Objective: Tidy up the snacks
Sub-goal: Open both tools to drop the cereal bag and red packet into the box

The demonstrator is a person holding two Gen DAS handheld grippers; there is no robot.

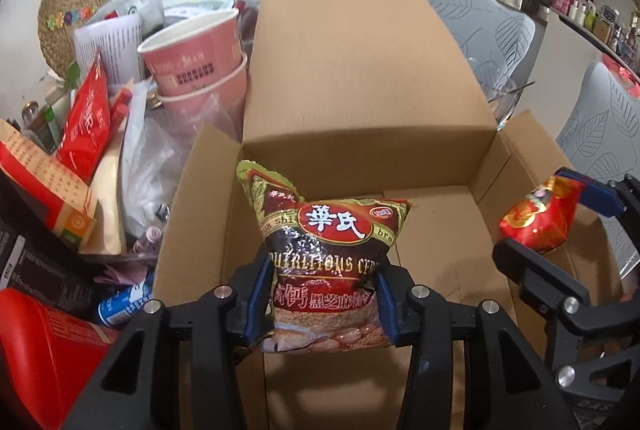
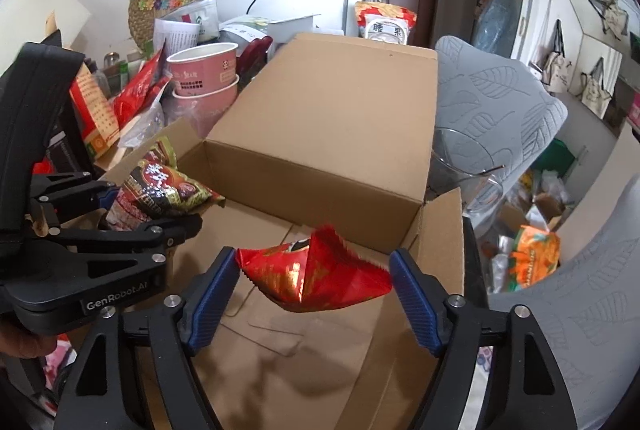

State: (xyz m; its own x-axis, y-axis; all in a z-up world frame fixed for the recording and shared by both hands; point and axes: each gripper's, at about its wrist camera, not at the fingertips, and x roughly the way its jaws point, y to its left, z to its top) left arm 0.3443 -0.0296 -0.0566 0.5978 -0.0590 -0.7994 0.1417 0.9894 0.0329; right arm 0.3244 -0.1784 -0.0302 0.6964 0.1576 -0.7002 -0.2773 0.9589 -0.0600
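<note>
While the left gripper (image 1: 320, 304) clamps a cereal bag (image 1: 326, 258) over the near left of the open box (image 1: 360, 70), the right gripper (image 2: 316, 294) pinches a red packet (image 2: 316, 280) end to end, jaws half spread, over the box's near right.

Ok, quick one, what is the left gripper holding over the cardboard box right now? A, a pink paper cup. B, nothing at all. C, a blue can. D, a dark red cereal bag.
D: the left gripper is clamped on a dark red cereal bag above the open cardboard box, while the right gripper holds a small red packet.
</note>
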